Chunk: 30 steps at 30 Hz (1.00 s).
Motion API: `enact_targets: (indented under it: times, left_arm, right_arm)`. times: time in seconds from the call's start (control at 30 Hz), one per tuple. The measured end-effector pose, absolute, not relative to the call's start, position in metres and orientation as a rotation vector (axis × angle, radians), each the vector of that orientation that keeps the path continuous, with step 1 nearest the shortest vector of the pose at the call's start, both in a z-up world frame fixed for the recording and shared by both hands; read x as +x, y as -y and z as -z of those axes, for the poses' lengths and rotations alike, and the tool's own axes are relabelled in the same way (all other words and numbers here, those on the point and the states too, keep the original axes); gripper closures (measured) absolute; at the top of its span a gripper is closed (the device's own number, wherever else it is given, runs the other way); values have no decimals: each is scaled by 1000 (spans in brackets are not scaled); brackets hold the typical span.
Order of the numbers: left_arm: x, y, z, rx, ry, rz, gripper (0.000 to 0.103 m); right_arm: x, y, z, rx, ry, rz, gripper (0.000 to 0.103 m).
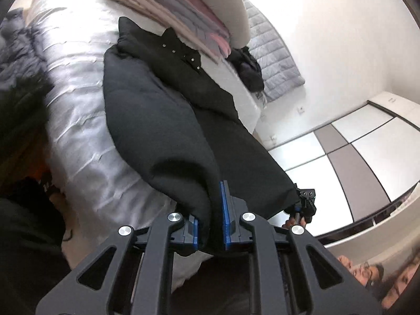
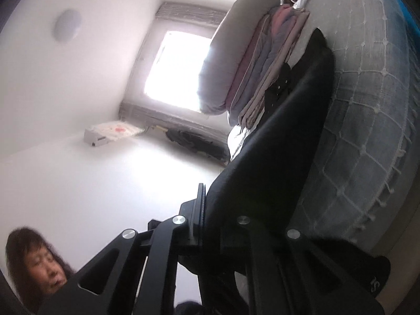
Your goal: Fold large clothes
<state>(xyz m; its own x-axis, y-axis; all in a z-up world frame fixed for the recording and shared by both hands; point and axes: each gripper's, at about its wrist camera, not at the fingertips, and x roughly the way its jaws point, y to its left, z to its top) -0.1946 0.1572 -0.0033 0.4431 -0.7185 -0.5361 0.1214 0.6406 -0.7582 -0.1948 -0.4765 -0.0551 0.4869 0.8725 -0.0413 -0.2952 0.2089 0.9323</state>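
The left claw (image 1: 210, 225) is clamped tight on the near edge of a black padded coat (image 1: 168, 120); its blue-edged pads pinch a fold of the fabric between them with almost no gap. The coat stretches away from the claw across the bed (image 1: 78, 105), its far end with a row of small metal snaps lying close to a stack of folded bedding (image 1: 183, 18) in pink, beige and grey. In the left wrist view the right claw (image 1: 304, 202) shows at the coat's other near corner, gripping that edge, with fingers of a hand just below it.

In the right wrist view the right claw (image 2: 207, 218) is closed on the same coat (image 2: 283, 136), the dark cloth bunched between its pads and covering the right-hand one. The coat runs from the claw toward the bedding stack (image 2: 262, 78), over the grey checked bedspread (image 2: 367, 131).
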Motion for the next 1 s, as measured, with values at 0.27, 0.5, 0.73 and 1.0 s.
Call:
enact_targets:
  times: [0.27, 0.5, 0.73, 1.0]
  left_arm:
    - [-205, -183, 131, -840, -1270, 409, 66]
    - [-211, -213, 152, -915, -1229, 328, 30]
    - [-191, -207, 188, -1044, -1222, 374, 22]
    - [-195, -171, 175, -917, -1204, 507, 88]
  right_arm:
    - [-201, 499, 126, 1104, -870, -747, 33]
    - [-194, 497, 148, 1147, -961, -754, 23]
    - [-189, 496, 160, 1197, -969, -766, 22]
    - [-196, 495, 159, 1150, -931, -703, 86]
